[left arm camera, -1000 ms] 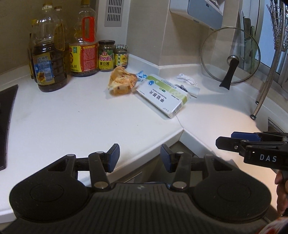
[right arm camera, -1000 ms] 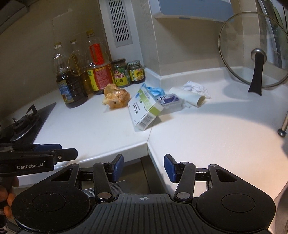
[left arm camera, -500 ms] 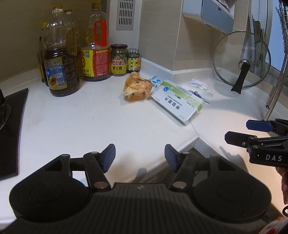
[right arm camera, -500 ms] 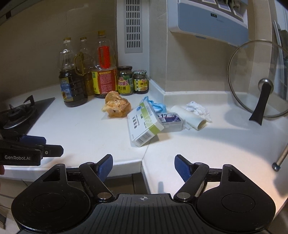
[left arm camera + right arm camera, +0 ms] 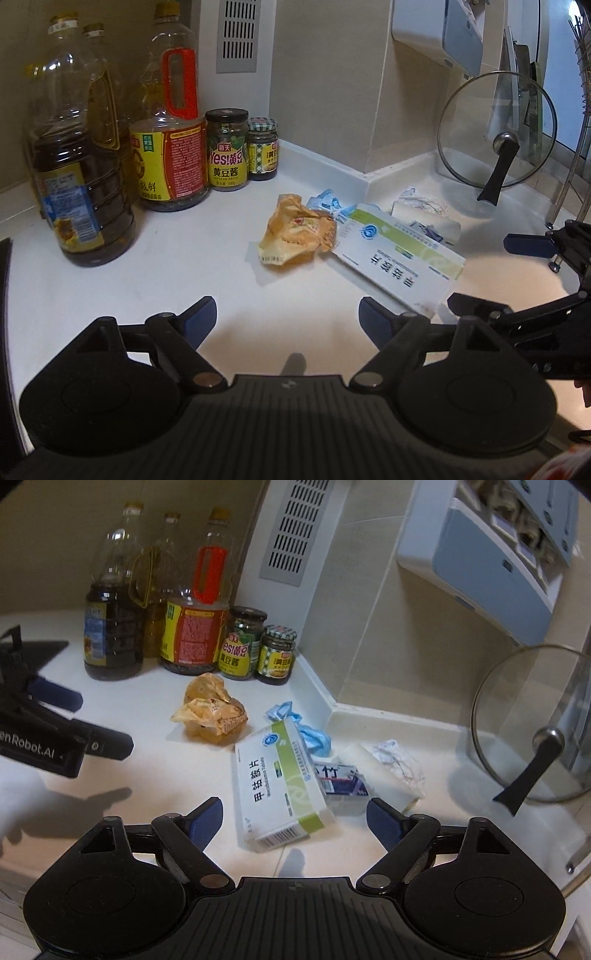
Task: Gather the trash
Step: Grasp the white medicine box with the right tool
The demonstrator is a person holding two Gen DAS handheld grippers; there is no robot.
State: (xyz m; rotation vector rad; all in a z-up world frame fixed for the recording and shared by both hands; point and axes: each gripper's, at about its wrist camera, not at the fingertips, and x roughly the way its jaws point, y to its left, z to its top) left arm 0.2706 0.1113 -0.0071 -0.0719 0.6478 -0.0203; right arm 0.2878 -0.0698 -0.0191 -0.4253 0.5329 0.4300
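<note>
White bench [image 5: 155, 258] fills both views, its left side cut off by a dark stove edge. The oil bottles [image 5: 79, 166] stand at the back wall, tops clipped in the left view. Glass lid [image 5: 532, 731] leans in the corner. The trash sits mid-bench: a white-green medicine box [image 5: 277, 786] hides most of a small blue-printed packet [image 5: 341, 779], its text unreadable; a crumpled orange wrapper [image 5: 295, 236] lies just beside it. Left gripper [image 5: 286, 321] and right gripper [image 5: 295, 818], jaws wide, holding nothing, have come much closer to the pile than half a second ago.
</note>
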